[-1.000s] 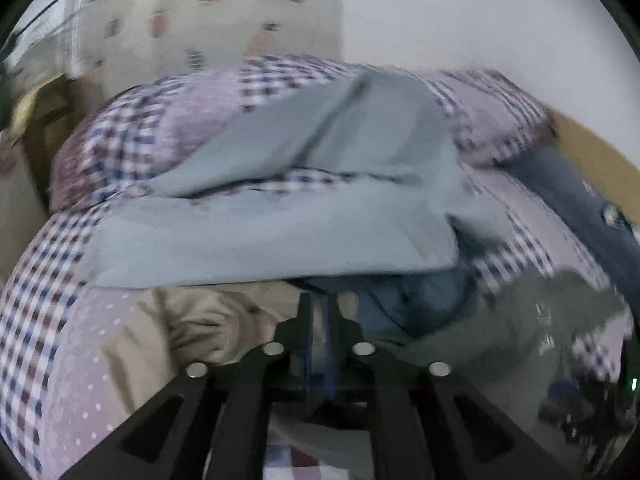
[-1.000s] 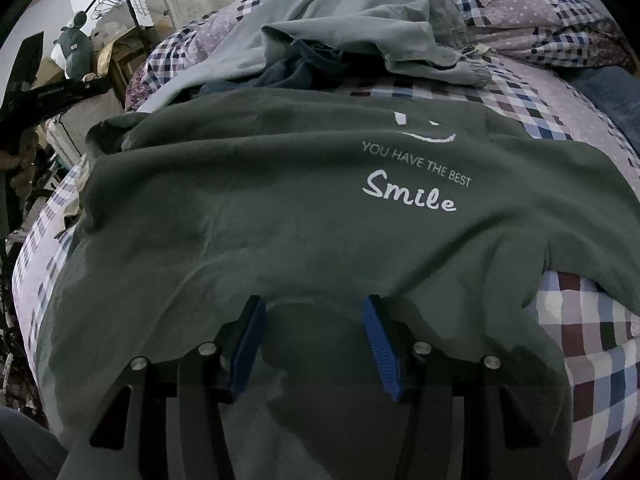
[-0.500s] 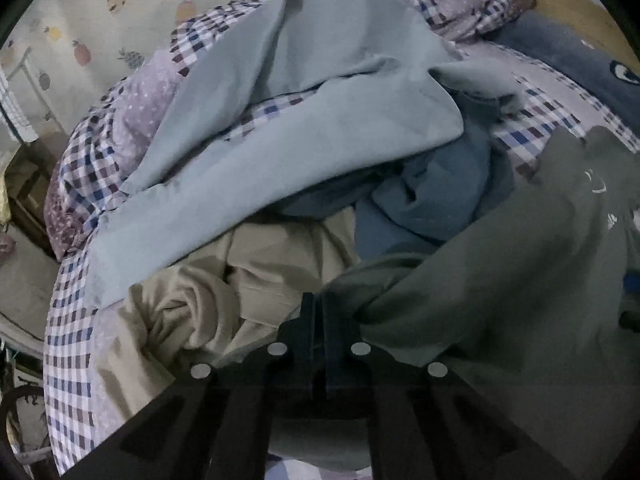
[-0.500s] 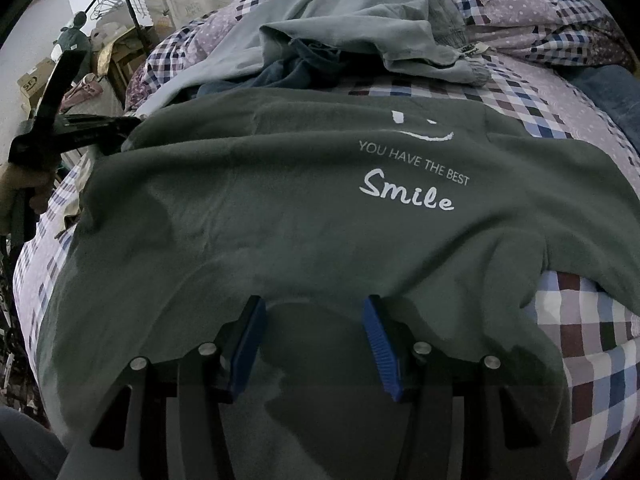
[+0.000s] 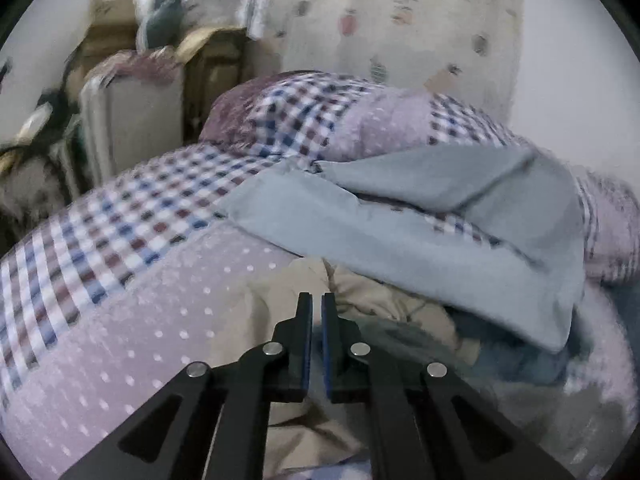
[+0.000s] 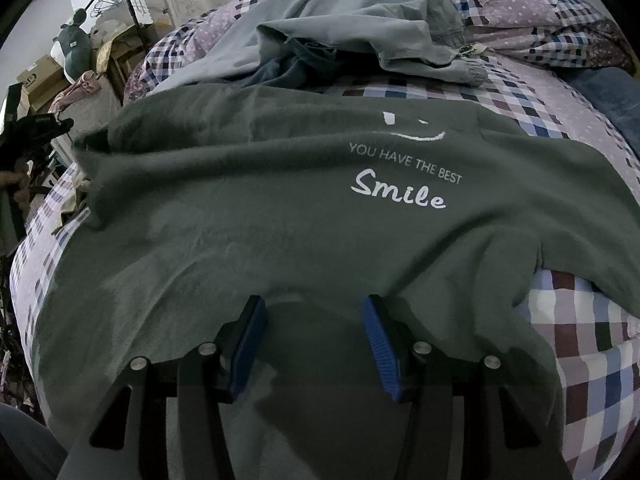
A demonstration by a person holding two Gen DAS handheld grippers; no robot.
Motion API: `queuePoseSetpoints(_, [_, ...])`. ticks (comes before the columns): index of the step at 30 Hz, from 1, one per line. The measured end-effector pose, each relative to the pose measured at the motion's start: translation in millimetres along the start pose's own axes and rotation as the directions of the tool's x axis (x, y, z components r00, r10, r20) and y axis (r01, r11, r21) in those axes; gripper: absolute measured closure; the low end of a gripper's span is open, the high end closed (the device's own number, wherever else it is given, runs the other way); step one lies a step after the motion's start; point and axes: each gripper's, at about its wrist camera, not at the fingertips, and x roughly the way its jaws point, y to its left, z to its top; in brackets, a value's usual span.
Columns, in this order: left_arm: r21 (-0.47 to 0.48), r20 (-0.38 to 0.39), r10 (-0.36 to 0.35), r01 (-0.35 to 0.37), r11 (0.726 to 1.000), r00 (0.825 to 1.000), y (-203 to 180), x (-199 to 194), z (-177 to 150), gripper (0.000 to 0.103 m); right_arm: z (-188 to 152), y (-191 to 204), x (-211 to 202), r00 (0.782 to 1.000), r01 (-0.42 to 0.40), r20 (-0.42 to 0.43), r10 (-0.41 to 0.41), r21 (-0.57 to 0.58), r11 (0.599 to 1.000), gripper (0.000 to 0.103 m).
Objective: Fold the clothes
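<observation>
Through the left wrist view, my left hand-held gripper (image 5: 317, 300) is pinched nearly closed with nothing visibly between its pads, hanging over the beige garment (image 5: 360, 292) beside the light blue garment (image 5: 420, 236) on the bed (image 5: 120, 320). Through the right wrist view, my right hand-held gripper (image 6: 314, 312) is spread wide over the near edge of the dark green sweatshirt (image 6: 280, 208), which lies flat directly ahead, its long axis running left to right. The right is nearer, so I'd judge it should take the hem.

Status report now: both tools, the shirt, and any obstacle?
Left tool nearly shut, empty. Right tool open over green shirt, spread flat. Grey garment heaped beyond it.
</observation>
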Motion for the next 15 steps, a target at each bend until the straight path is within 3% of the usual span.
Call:
queuePoseSetpoints(2, [0.062, 0.031, -0.072, 0.070, 0.996, 0.997, -12, -8, 2, 0.053, 1, 0, 1, 1.000, 0.002, 0.000, -0.002, 0.001, 1.000, 0.049])
queuePoseSetpoints(4, [0.175, 0.056, -0.142, 0.130, 0.976, 0.988, -34, -17, 0, 0.037, 1, 0, 2, 1.000, 0.005, 0.000, -0.005, 0.001, 1.000, 0.049])
queuePoseSetpoints(6, [0.334, 0.046, -0.148, 0.125, 0.934, 0.988, -63, -16, -4, 0.037, 1, 2, 3, 1.000, 0.008, 0.001, -0.008, 0.000, 1.000, 0.049])
queuePoseSetpoints(9, [0.488, -0.051, -0.059, 0.076, 0.869, 0.997, -97, 10, -19, 0.037, 0, 2, 3, 1.000, 0.010, 0.001, -0.010, 0.000, 1.000, 0.049])
queuePoseSetpoints(12, [0.493, -0.173, 0.026, 0.064, 0.868, 0.985, -104, 48, -30, 0.038, 0, 3, 4, 1.000, 0.013, 0.001, -0.013, -0.003, 1.000, 0.049])
queuePoseSetpoints(13, [0.488, -0.196, 0.048, 0.055, 0.871, 0.979, -105, 58, -33, 0.048, 0, 3, 4, 1.000, 0.013, 0.001, -0.013, -0.004, 1.000, 0.048])
queuePoseSetpoints(14, [0.478, -0.215, 0.065, 0.046, 0.877, 0.974, -102, 68, -35, 0.067, 0, 3, 4, 1.000, 0.013, 0.001, -0.013, -0.004, 1.000, 0.048])
queuePoseSetpoints(15, [0.463, -0.231, 0.074, 0.043, 0.885, 0.970, -99, 73, -39, 0.078, 0, 3, 3, 1.000, 0.012, 0.001, -0.012, -0.004, 1.000, 0.048])
